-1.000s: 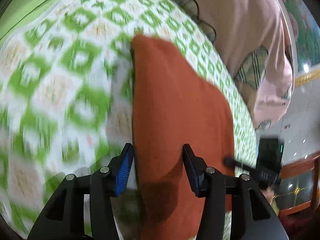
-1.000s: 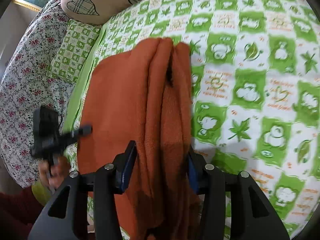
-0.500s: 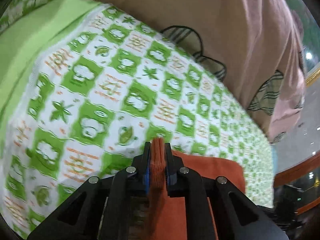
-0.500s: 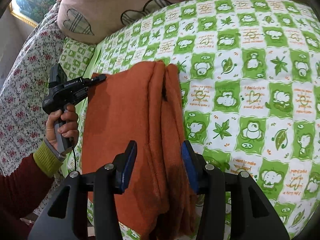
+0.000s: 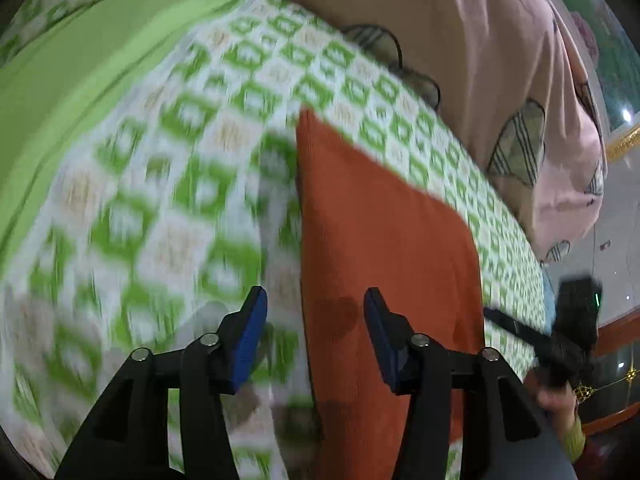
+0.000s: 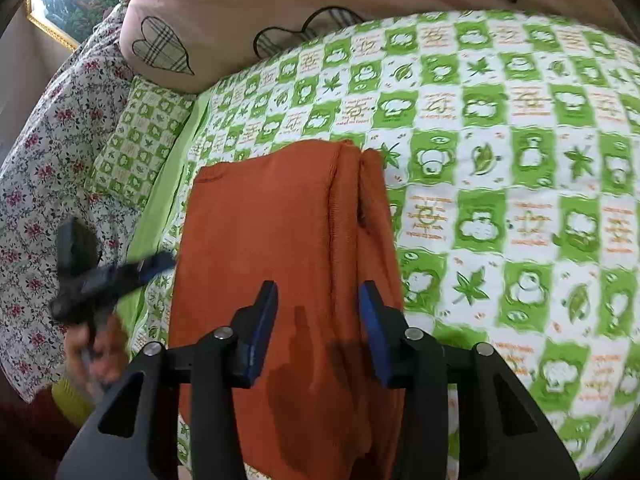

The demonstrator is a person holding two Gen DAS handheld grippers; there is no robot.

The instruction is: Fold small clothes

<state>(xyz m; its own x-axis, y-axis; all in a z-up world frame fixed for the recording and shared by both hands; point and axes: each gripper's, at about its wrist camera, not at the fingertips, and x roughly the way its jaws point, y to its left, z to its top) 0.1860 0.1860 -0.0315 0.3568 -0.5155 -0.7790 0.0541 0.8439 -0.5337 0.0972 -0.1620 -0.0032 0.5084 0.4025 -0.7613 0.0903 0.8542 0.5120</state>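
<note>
Mid-fold imo: left hand-held gripper [image 5: 314, 334] opening, empty; right hand-held gripper [image 6: 318, 330] closing over orange garment [image 6: 280, 240], no grip yet. Next: pinch edge.

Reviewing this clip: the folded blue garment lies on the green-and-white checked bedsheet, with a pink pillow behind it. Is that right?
Not quite: the folded garment is rust-orange, not blue, as the right wrist view shows. It does lie on the green-and-white checked bedsheet, with the pink pillow behind it.

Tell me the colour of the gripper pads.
Blue pads on black fingers; clearest in the right wrist view.
</note>
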